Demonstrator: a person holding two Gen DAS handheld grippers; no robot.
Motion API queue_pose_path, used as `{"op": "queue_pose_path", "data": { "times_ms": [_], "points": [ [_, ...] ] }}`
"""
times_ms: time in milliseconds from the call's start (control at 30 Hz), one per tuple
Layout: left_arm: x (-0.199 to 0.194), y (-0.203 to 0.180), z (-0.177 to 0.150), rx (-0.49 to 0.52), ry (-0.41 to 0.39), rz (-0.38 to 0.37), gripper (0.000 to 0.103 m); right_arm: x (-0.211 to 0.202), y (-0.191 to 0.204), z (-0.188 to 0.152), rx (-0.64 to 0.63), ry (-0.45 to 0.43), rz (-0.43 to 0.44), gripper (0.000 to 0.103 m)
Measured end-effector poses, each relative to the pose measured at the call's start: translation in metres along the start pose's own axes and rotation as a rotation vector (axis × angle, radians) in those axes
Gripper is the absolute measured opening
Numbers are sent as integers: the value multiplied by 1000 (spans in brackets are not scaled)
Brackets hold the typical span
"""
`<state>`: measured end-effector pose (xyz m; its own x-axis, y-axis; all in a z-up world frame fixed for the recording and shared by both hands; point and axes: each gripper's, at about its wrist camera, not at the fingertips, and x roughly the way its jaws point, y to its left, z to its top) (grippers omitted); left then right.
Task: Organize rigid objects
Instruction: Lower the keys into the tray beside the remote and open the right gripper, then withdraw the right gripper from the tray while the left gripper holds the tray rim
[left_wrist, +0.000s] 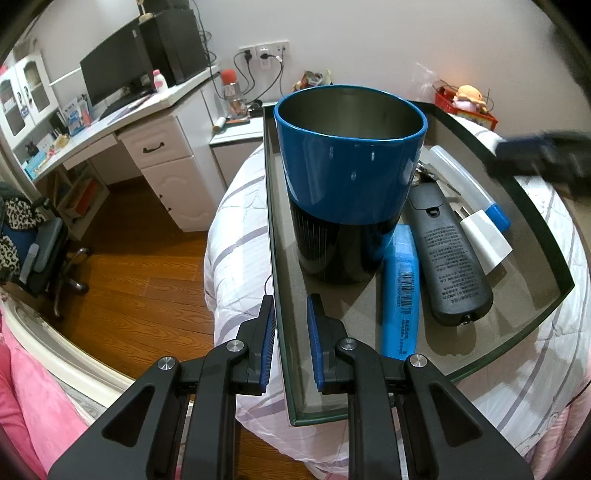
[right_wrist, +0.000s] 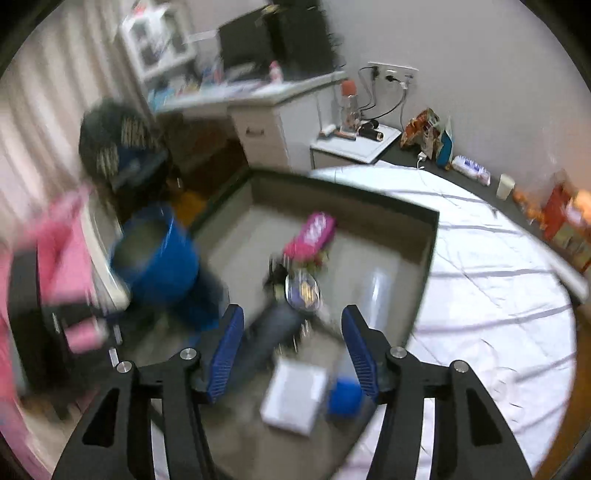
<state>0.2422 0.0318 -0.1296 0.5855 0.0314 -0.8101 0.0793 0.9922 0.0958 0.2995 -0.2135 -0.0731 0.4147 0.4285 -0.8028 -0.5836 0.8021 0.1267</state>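
Two grippers over a shallow dark-rimmed tray (left_wrist: 275, 236) resting on a striped quilt-covered bed (left_wrist: 236, 236). Left gripper (left_wrist: 291, 314), jaws together, clamps the tray's near-left rim; right gripper (right_wrist: 291, 332) stands apart, empty. Blue cup (left_wrist: 351, 162) stands at the tray's left side beside a remote (left_wrist: 448, 251). White desk (left_wrist: 122, 125) and wood floor (left_wrist: 147, 280) beyond.

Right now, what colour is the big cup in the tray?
The cup is blue on top, black below, with a bare metal inside; clearest in the left wrist view.

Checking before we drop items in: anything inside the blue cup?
Blue cup: only bare metal inner wall shows in the left wrist view; the near wall covers the bottom. The right wrist view is too blurred to tell.
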Motion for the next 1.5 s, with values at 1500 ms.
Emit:
{"op": "queue_pose_path", "data": {
  "times_ms": [1500],
  "points": [
    [-2,0,-1,6,1,2,20,44,33,-19,-202,179,-97,58]
  ]
}}
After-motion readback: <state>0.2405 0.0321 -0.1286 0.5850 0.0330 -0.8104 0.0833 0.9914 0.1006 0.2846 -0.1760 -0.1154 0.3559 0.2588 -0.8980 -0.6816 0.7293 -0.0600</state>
